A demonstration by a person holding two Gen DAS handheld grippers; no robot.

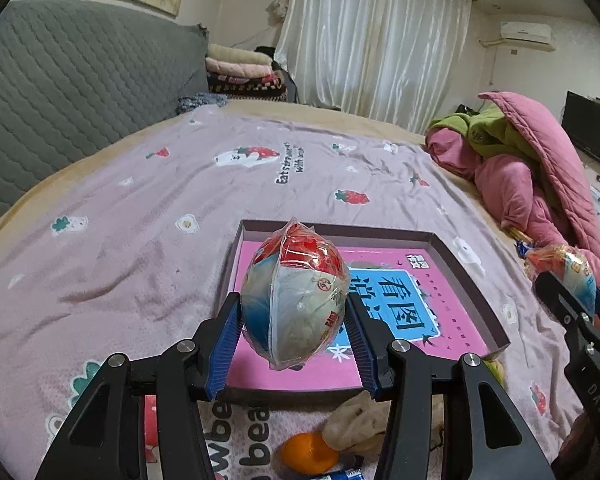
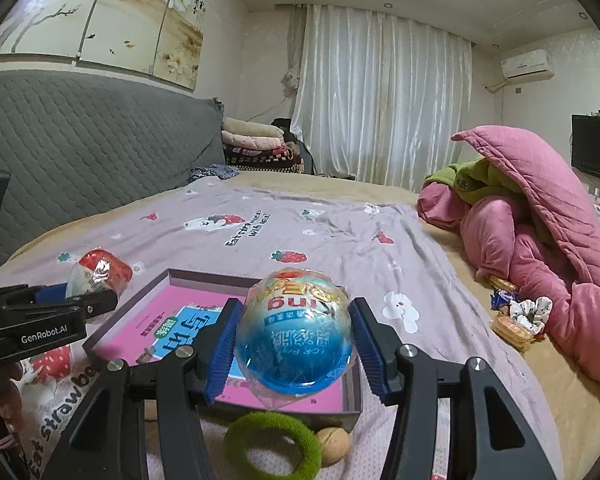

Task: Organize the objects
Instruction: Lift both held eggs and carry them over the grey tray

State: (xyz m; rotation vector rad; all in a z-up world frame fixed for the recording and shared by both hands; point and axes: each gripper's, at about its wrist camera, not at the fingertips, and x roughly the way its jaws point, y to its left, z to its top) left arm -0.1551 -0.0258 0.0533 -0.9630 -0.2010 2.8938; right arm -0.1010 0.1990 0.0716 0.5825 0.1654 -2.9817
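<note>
Claws are both gripping wrapped capsule eggs: left claw holding red-topped egg, right claw holding blue egg, each hovering directly over pink-lined tray.

Soft, even daylight filters through the glossy white pleated curtain, leaving only faint shadows; glare glints on the crinkled clear plastic wrapper, and fisheye bending with dark vignetting marks every corner
</note>
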